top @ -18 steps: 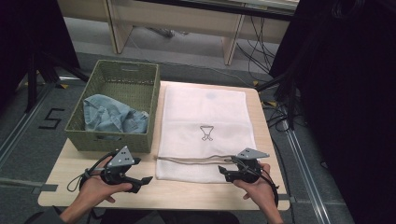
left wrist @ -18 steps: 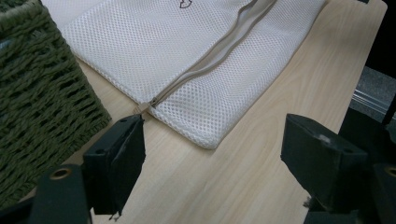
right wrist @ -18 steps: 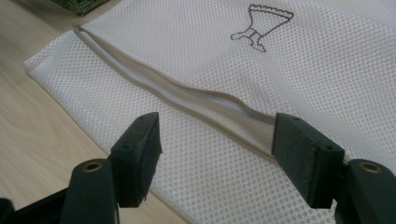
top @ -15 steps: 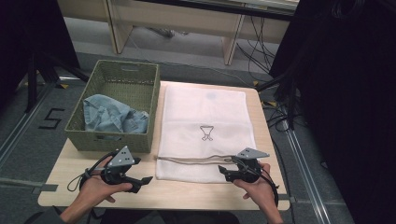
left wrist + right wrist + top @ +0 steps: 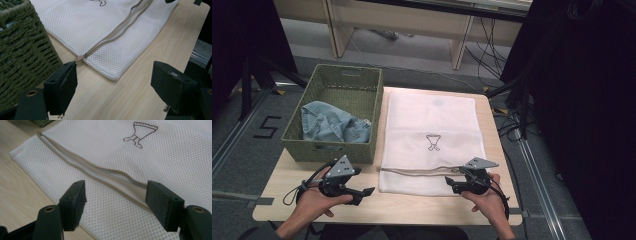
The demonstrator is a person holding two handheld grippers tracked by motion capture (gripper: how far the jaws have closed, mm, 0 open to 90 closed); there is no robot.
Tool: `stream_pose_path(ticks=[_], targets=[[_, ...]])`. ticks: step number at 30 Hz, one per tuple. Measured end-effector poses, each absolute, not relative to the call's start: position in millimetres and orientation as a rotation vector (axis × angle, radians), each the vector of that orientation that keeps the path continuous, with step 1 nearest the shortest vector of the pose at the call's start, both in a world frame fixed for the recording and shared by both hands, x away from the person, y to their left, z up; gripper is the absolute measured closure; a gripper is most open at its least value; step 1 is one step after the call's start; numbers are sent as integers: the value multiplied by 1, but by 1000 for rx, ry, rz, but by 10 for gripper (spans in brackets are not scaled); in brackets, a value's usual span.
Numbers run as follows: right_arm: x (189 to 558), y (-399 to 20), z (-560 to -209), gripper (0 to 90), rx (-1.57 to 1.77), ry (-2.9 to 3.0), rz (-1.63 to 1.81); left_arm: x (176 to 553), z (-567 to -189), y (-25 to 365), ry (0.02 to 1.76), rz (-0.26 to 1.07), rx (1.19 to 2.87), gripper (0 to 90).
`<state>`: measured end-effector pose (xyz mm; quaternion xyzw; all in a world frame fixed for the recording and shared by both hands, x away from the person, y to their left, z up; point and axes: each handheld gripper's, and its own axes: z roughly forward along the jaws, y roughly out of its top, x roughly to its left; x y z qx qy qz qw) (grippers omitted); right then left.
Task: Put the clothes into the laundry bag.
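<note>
Nearest, we note the left tool and right tool, both with jaws apart and clamped on nothing, over pale wood-grain tabletop. The right tool sits at the near edge of the white mesh laundry bag, flat and rectangular, its beige zipper partly gaping. We read a small dark printed emblem, no legible writing. Left of the bag, a green woven basket holds crumpled blue denim. Nothing has shifted since half a second earlier.

Wooden table, green basket, white mesh bag
</note>
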<state>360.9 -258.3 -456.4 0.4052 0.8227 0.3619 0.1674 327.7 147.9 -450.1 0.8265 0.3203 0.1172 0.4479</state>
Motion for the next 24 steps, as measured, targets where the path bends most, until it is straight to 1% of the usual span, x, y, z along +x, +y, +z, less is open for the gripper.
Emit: stream_pose_path(ticks=[4, 5, 6, 7, 9, 10, 12, 19, 22, 23, 24], targets=[[367, -258, -458, 339, 1138, 2333, 1014, 328, -449, 150, 788, 292, 2063, 207], [370, -257, -459, 339, 1153, 2322, 1021, 328, -449, 148, 805, 295, 2043, 207], [376, -258, -461, 339, 1150, 2332, 983, 329, -448, 149, 791, 304, 2064, 207], [378, -256, -462, 339, 1202, 2328, 984, 329, -448, 149, 791, 291, 2071, 207], [383, -256, -463, 339, 1192, 2339, 955, 329, -448, 149, 808, 298, 2050, 207], [383, -256, -463, 339, 1192, 2339, 955, 330, -448, 150, 785, 312, 2067, 207], [387, -253, -467, 339, 1162, 2340, 938, 330, -448, 149, 800, 305, 2074, 206], [406, -237, -476, 333, 1104, 2388, 888, 330, -448, 148, 789, 302, 2089, 205], [416, -229, -486, 320, 1133, 2389, 948, 331, -448, 146, 798, 291, 2069, 201], [418, -225, -487, 312, 1157, 2429, 902, 331, -449, 146, 798, 295, 2062, 197], [423, -220, -491, 311, 1144, 2450, 906, 332, -448, 147, 775, 304, 2094, 196]])
